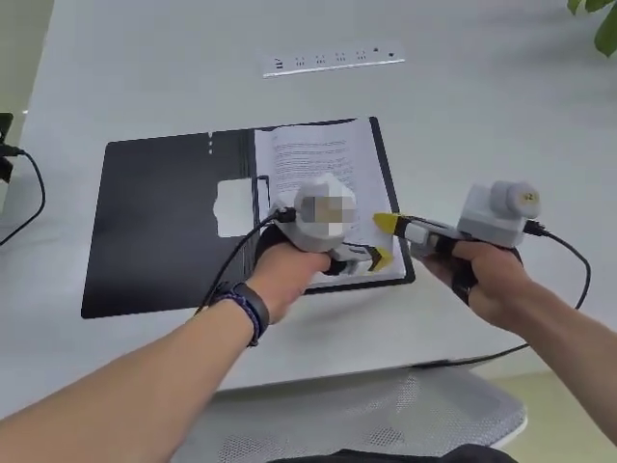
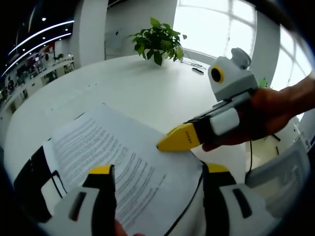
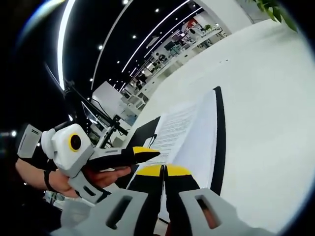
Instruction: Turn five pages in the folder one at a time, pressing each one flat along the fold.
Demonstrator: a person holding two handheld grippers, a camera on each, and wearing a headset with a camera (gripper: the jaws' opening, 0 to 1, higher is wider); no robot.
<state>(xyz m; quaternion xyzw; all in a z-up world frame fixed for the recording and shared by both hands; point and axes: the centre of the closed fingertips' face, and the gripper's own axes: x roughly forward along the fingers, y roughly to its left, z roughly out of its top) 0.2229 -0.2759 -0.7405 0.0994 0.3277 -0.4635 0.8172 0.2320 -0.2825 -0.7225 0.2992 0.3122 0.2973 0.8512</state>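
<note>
Black folder (image 1: 164, 231) lies open w/ printed page (image 1: 323, 164) flat; left tongs (image 2: 158, 169) apart, right tongs (image 3: 164, 170) together.

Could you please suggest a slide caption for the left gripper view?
Open left gripper poised over the printed page, with the shut right gripper at the page's edge.
</note>
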